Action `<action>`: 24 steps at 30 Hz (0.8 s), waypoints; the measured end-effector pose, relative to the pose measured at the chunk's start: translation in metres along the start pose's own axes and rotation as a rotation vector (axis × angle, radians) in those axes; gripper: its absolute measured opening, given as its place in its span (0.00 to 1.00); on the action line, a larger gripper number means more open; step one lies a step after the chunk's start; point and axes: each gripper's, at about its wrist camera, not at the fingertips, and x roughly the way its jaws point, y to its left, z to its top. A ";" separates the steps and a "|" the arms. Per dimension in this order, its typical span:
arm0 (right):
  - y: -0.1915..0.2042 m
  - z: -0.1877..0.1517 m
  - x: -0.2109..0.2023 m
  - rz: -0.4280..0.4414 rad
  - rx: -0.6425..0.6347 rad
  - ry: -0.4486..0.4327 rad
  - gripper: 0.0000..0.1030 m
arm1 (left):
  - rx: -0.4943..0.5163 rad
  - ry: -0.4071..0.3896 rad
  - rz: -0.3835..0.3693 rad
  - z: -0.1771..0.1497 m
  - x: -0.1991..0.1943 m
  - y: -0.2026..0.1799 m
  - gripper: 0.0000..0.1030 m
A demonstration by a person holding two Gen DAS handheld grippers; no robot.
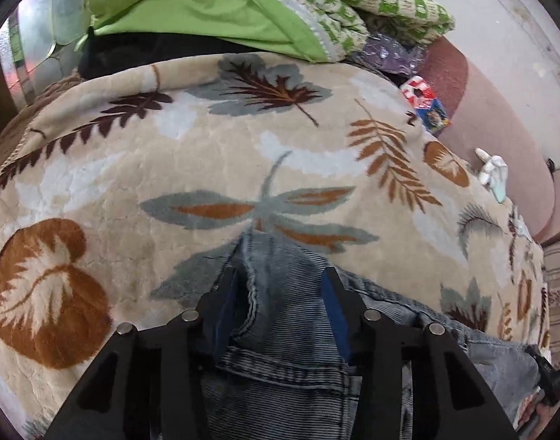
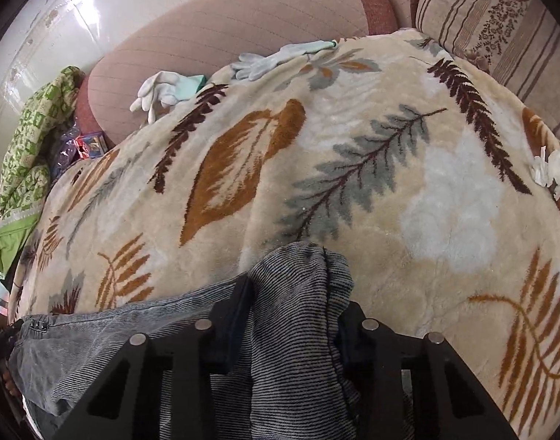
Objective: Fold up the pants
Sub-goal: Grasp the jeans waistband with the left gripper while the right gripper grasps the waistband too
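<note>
The pants (image 1: 283, 330) are blue-grey striped denim, lying at the near edge of a beige leaf-patterned blanket (image 1: 214, 146). My left gripper (image 1: 280, 278) has its two black fingers closed around a bunched fold of the pants near the waistband seam. In the right wrist view, my right gripper (image 2: 298, 293) is closed on another bunch of the same pants (image 2: 298, 330), whose cloth trails left toward the other hand. The cloth hides the fingertips in both views.
A green quilt (image 1: 214, 3) is piled at the blanket's far side. White gloves (image 2: 159, 88) lie by the pink sofa back (image 2: 225, 25). A small colourful box (image 1: 426, 106) sits beside the blanket. A striped pillow (image 2: 500, 22) is at the right. Crumpled tissue (image 2: 555, 172) lies on the blanket.
</note>
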 end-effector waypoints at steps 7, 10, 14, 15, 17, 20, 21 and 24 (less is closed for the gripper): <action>0.001 -0.003 -0.002 -0.002 -0.004 -0.018 0.38 | 0.046 0.024 0.018 -0.004 0.001 -0.010 0.06; 0.003 -0.003 -0.007 0.007 -0.008 -0.039 0.34 | 0.002 0.012 0.008 -0.001 -0.003 0.000 0.03; 0.004 -0.003 -0.020 0.039 -0.002 -0.074 0.31 | -0.030 -0.046 -0.013 0.001 -0.017 0.004 0.03; 0.005 -0.003 -0.023 0.048 -0.002 -0.083 0.31 | -0.033 -0.061 -0.026 0.001 -0.021 0.004 0.03; 0.006 -0.003 -0.029 0.068 0.001 -0.100 0.30 | -0.036 -0.095 -0.056 0.001 -0.033 0.002 0.03; 0.006 -0.005 -0.040 0.113 0.018 -0.116 0.30 | -0.034 -0.141 -0.106 -0.002 -0.052 -0.002 0.03; 0.005 -0.006 -0.043 0.131 0.026 -0.120 0.30 | -0.033 -0.157 -0.122 -0.004 -0.060 -0.004 0.03; 0.002 -0.008 -0.054 0.180 0.048 -0.128 0.30 | -0.029 -0.208 -0.168 -0.012 -0.085 -0.010 0.03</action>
